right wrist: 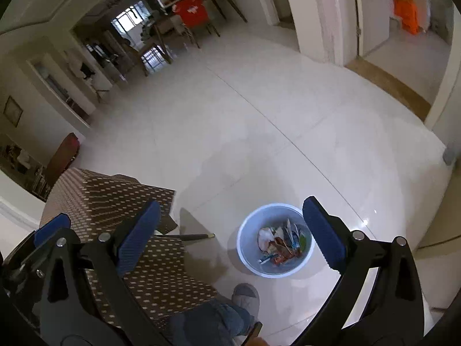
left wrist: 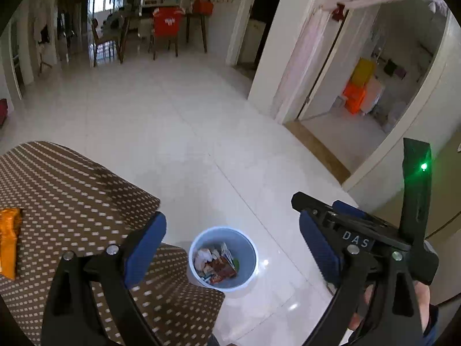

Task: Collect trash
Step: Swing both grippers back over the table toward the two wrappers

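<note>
Wrappers and crumpled paper already lie in the pale blue bin [left wrist: 223, 259] on the white tiled floor [left wrist: 187, 144], beside the corner of a tabletop [left wrist: 72, 196] draped in a brown cloth with pale dashes. Both grippers hang above it with nothing between their blue pads: the left gripper [left wrist: 230, 248] has its fingers spread wide and released, and the right gripper [right wrist: 230, 236] stands equally open and empty, so whatever either carried appears to have gone into the bin.

Collection looks well under way but not finished. One orange packet [left wrist: 10, 239] lies on the cloth at the far left edge of the left wrist view, well apart from the bin; it is likely trash waiting to be picked up, though the fisheye stretches it too much to read its label. No other litter shows on the visible floor.

The bin is a small round bucket with a light rim, standing upright. Its contents form a loose heap at the bottom: white crumpled paper, reddish-brown snack wrappers, a blue-and-white packet and a scrap of green. A slippered foot [right wrist: 246, 297] stands near it.
</note>
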Demonstrator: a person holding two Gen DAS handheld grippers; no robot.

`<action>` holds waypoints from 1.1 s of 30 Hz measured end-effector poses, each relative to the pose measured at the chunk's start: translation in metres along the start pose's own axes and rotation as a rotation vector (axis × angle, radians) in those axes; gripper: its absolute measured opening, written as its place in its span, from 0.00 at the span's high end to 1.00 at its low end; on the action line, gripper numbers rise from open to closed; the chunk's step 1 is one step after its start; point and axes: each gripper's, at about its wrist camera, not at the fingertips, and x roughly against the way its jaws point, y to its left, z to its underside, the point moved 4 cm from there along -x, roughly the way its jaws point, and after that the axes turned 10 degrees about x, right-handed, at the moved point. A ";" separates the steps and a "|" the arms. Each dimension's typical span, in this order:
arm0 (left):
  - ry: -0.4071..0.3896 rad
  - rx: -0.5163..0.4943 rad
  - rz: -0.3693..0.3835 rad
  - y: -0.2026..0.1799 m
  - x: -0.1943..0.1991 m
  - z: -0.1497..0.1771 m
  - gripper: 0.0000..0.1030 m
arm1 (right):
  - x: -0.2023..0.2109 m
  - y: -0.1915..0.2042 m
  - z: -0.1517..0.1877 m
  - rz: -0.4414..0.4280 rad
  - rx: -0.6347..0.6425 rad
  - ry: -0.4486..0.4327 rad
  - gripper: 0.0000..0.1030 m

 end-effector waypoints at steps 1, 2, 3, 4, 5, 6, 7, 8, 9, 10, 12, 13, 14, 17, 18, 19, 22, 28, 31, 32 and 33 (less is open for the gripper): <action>-0.014 0.003 0.001 0.004 0.010 -0.001 0.11 | 0.004 0.008 0.000 -0.003 0.010 -0.008 0.06; -0.026 0.007 0.000 0.007 0.019 -0.002 0.11 | 0.007 0.017 -0.003 -0.008 0.022 -0.015 0.06; -0.043 0.009 -0.001 0.012 0.028 -0.003 0.11 | 0.011 0.025 -0.004 -0.013 0.034 -0.022 0.06; -0.059 0.013 -0.005 0.018 0.037 -0.003 0.10 | 0.016 0.037 -0.005 -0.021 0.050 -0.030 0.06; -0.075 0.018 -0.010 0.023 0.046 -0.003 0.10 | 0.020 0.049 -0.006 -0.023 0.065 -0.035 0.06; -0.097 0.026 -0.015 0.031 0.058 -0.004 0.10 | 0.024 0.060 -0.007 -0.027 0.079 -0.040 0.06; -0.115 0.032 -0.019 0.038 0.067 -0.004 0.10 | 0.026 0.068 -0.006 -0.033 0.088 -0.044 0.06; -0.130 0.037 -0.028 0.045 0.075 -0.003 0.10 | 0.029 0.080 -0.007 -0.043 0.101 -0.050 0.06; -0.142 0.042 -0.037 0.050 0.083 -0.003 0.09 | 0.032 0.092 -0.007 -0.050 0.114 -0.056 0.06; -0.158 0.052 -0.049 0.060 0.093 -0.002 0.09 | 0.035 0.099 -0.007 -0.055 0.125 -0.061 0.06; -0.177 0.078 -0.065 0.078 0.108 0.002 0.09 | 0.038 0.117 -0.007 -0.066 0.151 -0.065 0.06; -0.189 0.095 -0.075 0.089 0.116 0.004 0.09 | 0.039 0.129 -0.006 -0.073 0.165 -0.066 0.06; -0.200 0.109 -0.085 0.099 0.124 0.006 0.09 | 0.039 0.138 -0.005 -0.081 0.174 -0.065 0.06; -0.232 0.150 -0.122 0.133 0.146 0.011 0.09 | 0.042 0.165 -0.002 -0.104 0.198 -0.066 0.06; -0.237 0.159 -0.129 0.140 0.149 0.012 0.09 | 0.042 0.172 -0.002 -0.110 0.206 -0.067 0.06; -0.242 0.177 -0.138 0.152 0.156 0.015 0.09 | 0.043 0.180 -0.001 -0.117 0.221 -0.071 0.06; -0.264 0.225 -0.168 0.185 0.171 0.024 0.09 | 0.045 0.209 0.002 -0.133 0.262 -0.073 0.06; -0.278 0.337 -0.241 0.256 0.185 0.038 0.09 | 0.039 0.266 0.014 -0.173 0.368 -0.056 0.06; -0.263 0.387 -0.283 0.292 0.183 0.043 0.10 | 0.027 0.284 0.019 -0.185 0.389 -0.035 0.06; -0.258 0.395 -0.295 0.303 0.182 0.043 0.10 | 0.022 0.288 0.020 -0.186 0.397 -0.026 0.06; -0.251 0.400 -0.307 0.311 0.180 0.043 0.10 | 0.017 0.294 0.024 -0.185 0.405 -0.016 0.06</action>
